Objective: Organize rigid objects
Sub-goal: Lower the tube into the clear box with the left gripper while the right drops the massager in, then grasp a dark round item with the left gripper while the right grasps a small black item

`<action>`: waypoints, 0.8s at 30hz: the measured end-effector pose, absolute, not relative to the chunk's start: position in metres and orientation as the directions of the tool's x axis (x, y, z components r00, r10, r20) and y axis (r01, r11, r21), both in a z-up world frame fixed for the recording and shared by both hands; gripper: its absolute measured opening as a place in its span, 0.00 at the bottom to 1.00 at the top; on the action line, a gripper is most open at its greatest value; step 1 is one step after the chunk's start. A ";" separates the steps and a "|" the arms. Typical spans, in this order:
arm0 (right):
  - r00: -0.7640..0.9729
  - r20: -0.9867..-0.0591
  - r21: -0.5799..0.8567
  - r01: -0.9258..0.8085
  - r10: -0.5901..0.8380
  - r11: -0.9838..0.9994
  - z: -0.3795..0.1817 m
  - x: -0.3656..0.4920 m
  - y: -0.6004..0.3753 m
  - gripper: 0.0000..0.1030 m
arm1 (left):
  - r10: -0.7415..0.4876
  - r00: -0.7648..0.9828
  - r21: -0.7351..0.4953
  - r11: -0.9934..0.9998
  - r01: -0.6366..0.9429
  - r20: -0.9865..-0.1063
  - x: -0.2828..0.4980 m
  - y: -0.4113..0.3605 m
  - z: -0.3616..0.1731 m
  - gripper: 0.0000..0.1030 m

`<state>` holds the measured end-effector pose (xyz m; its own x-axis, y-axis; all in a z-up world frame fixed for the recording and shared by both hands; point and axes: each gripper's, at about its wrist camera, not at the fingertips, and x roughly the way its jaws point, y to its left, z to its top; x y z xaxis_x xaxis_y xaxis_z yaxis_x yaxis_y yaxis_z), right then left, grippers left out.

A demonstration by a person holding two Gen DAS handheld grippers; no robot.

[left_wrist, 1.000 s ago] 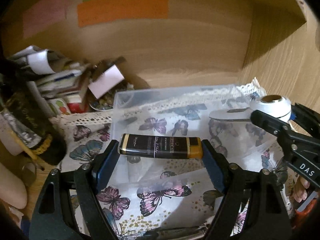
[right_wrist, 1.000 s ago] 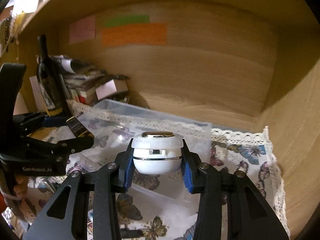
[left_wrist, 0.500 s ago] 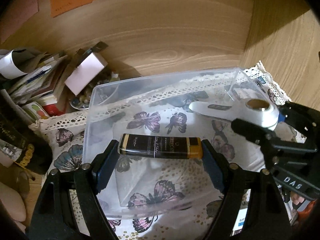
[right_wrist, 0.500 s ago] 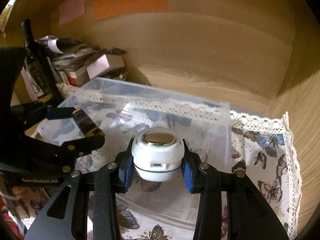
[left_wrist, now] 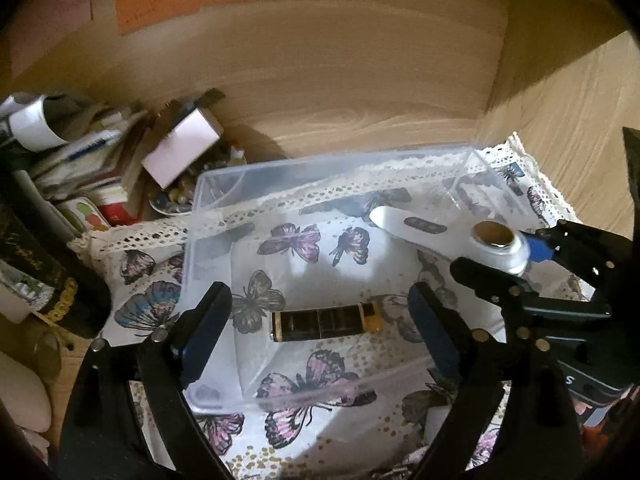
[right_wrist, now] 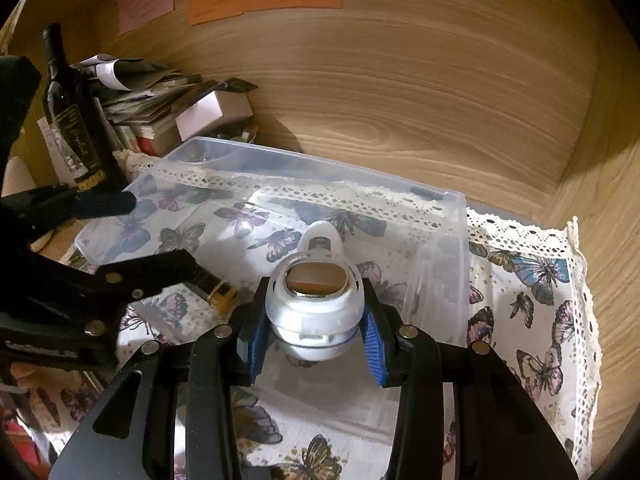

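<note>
Left gripper (left_wrist: 320, 320) spread wide, black tube (left_wrist: 325, 323) loose in clear bin (left_wrist: 224, 184); right gripper (right_wrist: 314, 330) clamping white device (right_wrist: 316, 304).

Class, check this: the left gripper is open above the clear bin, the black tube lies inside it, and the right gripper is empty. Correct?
Not quite. The right gripper is not empty: it is shut on the white device, as the right wrist view shows. The left gripper is open above the clear bin, with the black tube inside.
</note>
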<state>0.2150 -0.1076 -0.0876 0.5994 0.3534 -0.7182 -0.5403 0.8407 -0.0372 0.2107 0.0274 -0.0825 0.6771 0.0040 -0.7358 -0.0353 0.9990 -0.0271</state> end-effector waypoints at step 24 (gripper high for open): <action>0.793 -0.506 -0.102 -0.447 0.340 0.889 -0.027 0.124 -0.158 0.81 | 0.075 0.809 0.064 0.997 -0.045 -0.583 0.103 0.020 -0.037 0.99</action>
